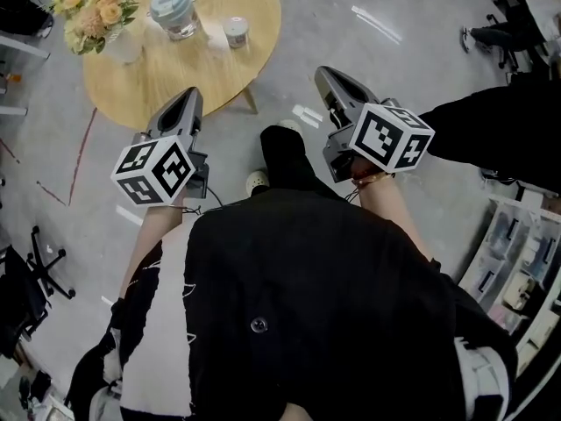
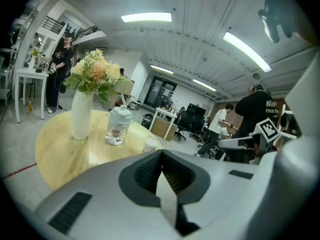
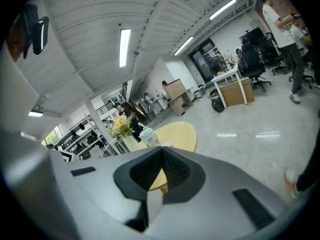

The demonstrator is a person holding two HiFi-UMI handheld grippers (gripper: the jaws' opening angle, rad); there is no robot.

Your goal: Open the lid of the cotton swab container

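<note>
Standing over a grey polished floor [image 1: 368,51], a person in a black jacket [image 1: 298,279] holds two grey two-jaw grippers out in front, short of a round light-wood table [image 1: 175,73]. The left gripper [image 1: 188,96] points toward the table's near edge with its jaws pressed together and nothing between them, as its own view confirms [image 2: 161,158]. The right gripper [image 1: 326,75], off to the table's right and over bare floor, likewise has its jaws closed on nothing [image 3: 160,159]. The small white round cotton swab container [image 1: 235,32] sits with its lid on toward the right side of the tabletop, well apart from both grippers; in the left gripper view it peeks just above the closed jaws [image 2: 150,145]. Just to its left stands a clear glass jar with a pale blue lid [image 1: 173,11], and farther left a white vase of yellow and peach flowers [image 1: 95,20]. Other people and black office chairs appear in the open workspace behind the table in the gripper views.
</note>
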